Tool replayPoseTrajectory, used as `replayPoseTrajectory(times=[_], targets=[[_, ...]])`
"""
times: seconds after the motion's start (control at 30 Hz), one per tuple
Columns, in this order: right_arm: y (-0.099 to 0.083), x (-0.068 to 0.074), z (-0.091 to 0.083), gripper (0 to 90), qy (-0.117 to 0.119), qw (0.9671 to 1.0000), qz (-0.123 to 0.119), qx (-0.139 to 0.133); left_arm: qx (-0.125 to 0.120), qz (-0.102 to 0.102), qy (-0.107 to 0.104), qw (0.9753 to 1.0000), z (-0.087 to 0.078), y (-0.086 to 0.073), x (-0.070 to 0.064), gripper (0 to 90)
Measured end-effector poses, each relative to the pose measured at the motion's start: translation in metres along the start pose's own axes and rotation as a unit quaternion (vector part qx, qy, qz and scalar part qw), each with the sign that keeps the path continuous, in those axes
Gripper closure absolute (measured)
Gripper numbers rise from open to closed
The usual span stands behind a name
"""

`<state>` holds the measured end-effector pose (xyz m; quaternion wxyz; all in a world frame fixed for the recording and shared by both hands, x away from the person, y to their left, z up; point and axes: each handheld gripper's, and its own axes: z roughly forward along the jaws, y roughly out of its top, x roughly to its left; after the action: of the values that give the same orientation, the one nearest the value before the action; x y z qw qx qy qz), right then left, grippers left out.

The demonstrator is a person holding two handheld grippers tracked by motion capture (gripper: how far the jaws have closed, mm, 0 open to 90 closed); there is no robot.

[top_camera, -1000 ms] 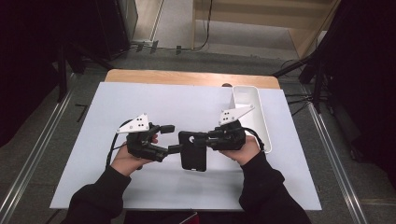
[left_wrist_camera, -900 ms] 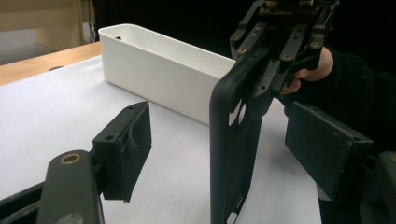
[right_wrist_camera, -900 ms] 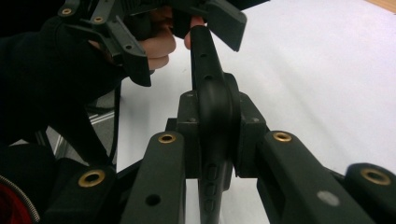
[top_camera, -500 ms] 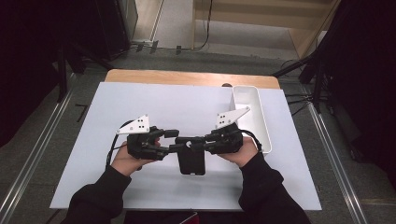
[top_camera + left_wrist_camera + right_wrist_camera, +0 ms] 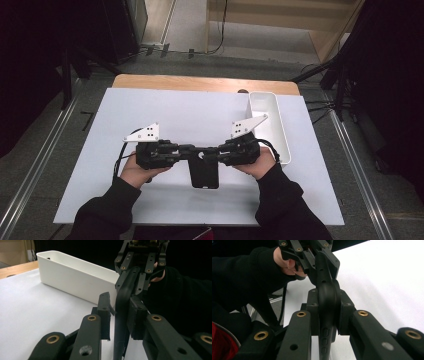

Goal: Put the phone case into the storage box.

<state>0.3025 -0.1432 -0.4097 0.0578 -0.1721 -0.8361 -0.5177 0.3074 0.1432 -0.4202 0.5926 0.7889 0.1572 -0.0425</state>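
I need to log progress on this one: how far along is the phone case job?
Done: the flat black phone case is lifted, edge-on. In hand: the right gripper clamps it; the left gripper has one pad on it, the other apart. Left: likely setting it in the long white plastic bin.

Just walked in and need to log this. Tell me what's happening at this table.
A person holds a black phone case between two tools above the white table. The right hand-held gripper is shut on one edge of the case. The left hand-held gripper has the opposite edge between its jaws, one jaw against it and a narrow gap at the other. A white bin stands at the table's right, beyond the right hand.
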Motion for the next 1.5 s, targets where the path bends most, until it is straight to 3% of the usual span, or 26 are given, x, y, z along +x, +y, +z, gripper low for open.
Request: replayPoseTrajectory(times=[0.2, 0.7, 0.97, 1.1, 1.27, 1.5], targets=[[0.000, 0.001, 0.000, 74.6, 0.000, 1.0000, 0.001, -0.002, -0.005, 0.001, 0.000, 1.0000, 0.000, 0.001, -0.001, 79.5], [0.002, 0.001, -0.002, 73.7, 0.003, 0.9999, 0.012, -0.011, -0.013, -0.025, 0.006, 0.9996, -0.002, 0.005, -0.004, 80.6], [0.003, 0.004, 0.000, 67.5, 0.002, 0.9998, 0.013, -0.015, -0.015, -0.023, 0.013, 0.9995, -0.004, 0.007, -0.005, 80.7], [0.003, 0.004, 0.000, 61.0, -0.004, 0.9999, 0.010, -0.012, -0.020, -0.024, 0.015, 0.9994, -0.006, 0.008, -0.005, 80.6], [0.003, 0.005, 0.000, 44.8, 0.000, 0.9999, 0.006, -0.013, -0.020, -0.019, 0.033, 0.9991, -0.009, 0.010, -0.006, 80.6], [0.004, 0.006, -0.004, 32.2, -0.027, 0.9994, 0.001, -0.022, -0.024, -0.018, 0.045, 0.9985, -0.011, 0.012, -0.007, 80.5]])
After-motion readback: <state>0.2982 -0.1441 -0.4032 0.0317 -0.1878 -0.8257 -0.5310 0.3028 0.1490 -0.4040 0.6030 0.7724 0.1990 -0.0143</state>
